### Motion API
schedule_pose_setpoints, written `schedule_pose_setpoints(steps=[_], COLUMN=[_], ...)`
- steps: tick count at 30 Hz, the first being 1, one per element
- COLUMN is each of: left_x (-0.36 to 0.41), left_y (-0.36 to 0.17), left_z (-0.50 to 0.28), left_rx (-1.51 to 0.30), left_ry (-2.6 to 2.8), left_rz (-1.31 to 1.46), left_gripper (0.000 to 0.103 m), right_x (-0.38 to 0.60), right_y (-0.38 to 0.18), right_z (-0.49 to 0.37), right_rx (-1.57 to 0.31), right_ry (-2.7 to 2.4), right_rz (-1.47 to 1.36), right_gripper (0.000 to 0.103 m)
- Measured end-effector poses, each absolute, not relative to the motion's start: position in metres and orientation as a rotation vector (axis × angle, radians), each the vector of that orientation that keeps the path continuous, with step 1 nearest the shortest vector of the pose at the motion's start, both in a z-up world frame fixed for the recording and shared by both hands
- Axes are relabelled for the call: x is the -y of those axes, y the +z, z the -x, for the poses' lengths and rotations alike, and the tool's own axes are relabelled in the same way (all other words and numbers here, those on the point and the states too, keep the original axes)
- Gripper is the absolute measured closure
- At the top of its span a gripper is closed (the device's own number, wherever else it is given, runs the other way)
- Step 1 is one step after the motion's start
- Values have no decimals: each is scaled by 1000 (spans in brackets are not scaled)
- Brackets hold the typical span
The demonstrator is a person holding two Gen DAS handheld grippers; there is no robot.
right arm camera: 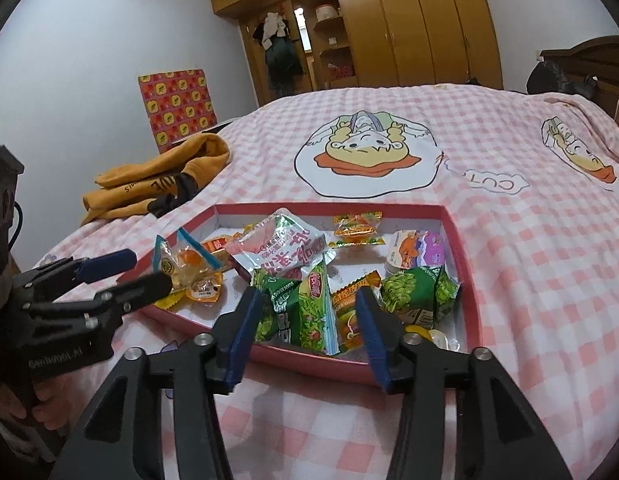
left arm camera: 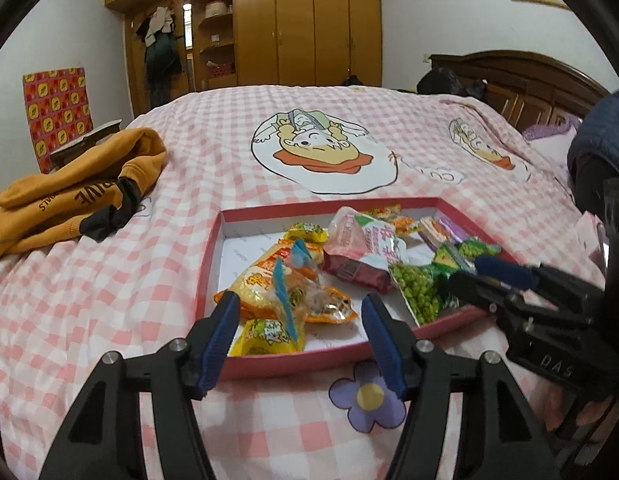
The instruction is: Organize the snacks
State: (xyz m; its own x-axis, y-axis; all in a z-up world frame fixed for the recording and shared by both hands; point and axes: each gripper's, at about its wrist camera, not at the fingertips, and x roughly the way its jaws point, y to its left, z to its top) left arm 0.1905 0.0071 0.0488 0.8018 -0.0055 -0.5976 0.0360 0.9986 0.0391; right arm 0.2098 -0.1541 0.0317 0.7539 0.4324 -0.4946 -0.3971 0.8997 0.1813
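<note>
Lying on the bed: a shallow red tray (right arm camera: 465, 256) with a white floor, set on the pink-checked bedspread (right arm camera: 529, 240), snacks heaped loose inside it.
Left tongs (left arm camera: 299, 320): jaws spread wide with nothing between them, tips over the tray's near edge, above the yellow and orange packets (left arm camera: 269, 288).
Right tongs (right arm camera: 305, 312): also spread wide and gripping nothing, blue pads either side of the green packets (right arm camera: 305, 308) at the near rim.
Writing on the tongs: one body reads "DAS" in the left view; the other carries pale lettering too blurred to make out.
Pink-and-white pouch (right arm camera: 285, 248): large red Chinese characters, not legible to me at this angle.
Green pea packets (left arm camera: 417, 292): printed text present, too small to read.
Purple-lidded cup (right arm camera: 417, 250): a cartoon picture on the lid, wording unreadable.
Bedspread print: a cartoon figure in an oval and the word "CUTE" (right arm camera: 495, 182), seen upside down.
Orange sweatshirt (left arm camera: 73, 192): folded at the left of the bed, well apart from the tray; black lettering partly hidden in the folds.
Cut off: a hand below each opposite gripper, mostly out of frame.
</note>
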Motion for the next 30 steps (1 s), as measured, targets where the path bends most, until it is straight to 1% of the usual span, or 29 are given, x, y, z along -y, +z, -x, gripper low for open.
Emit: schedule_pose_setpoints(steps=[1, 2, 3, 4, 5, 6, 12, 17, 24, 30], left_x=[-6, -5, -4, -4, -3, -3, -7, -12, -14, -9], left_y=[48, 48, 49, 50, 51, 52, 59, 57, 57, 52], left_z=[-189, -186, -184, -182, -179, -175, -157, -141, -114, -102], left_rx=[-641, -637, -630, -621, -611, -598, -583, -569, -531, -438], left_ry=[-21, -21, -19, -14, -10, -14, -77, -4, -28, -17], left_rz=[-56, -67, -76, -83, -89, -92, -32, -6, 23, 14], left_gripper=[35, 34, 29, 22, 19, 15, 7, 7, 7, 7], right_x=[154, 155, 155, 156, 157, 157, 172, 181, 182, 179], right_y=[33, 34, 35, 37, 39, 41, 55, 60, 51, 38], right_z=[-209, -208, -207, -206, -204, -202, -180, -164, -144, -132], right_rx=[-551, -547, -542, -539, -533, -525, -471, -466, -504, -469], right_ry=[448, 445, 441, 438, 428, 421, 429, 411, 381, 343], right_rz=[-64, -64, -62, -59, -54, -53, -83, -86, -46, -22], right_gripper=[47, 42, 34, 29, 20, 15, 5, 4, 4, 4])
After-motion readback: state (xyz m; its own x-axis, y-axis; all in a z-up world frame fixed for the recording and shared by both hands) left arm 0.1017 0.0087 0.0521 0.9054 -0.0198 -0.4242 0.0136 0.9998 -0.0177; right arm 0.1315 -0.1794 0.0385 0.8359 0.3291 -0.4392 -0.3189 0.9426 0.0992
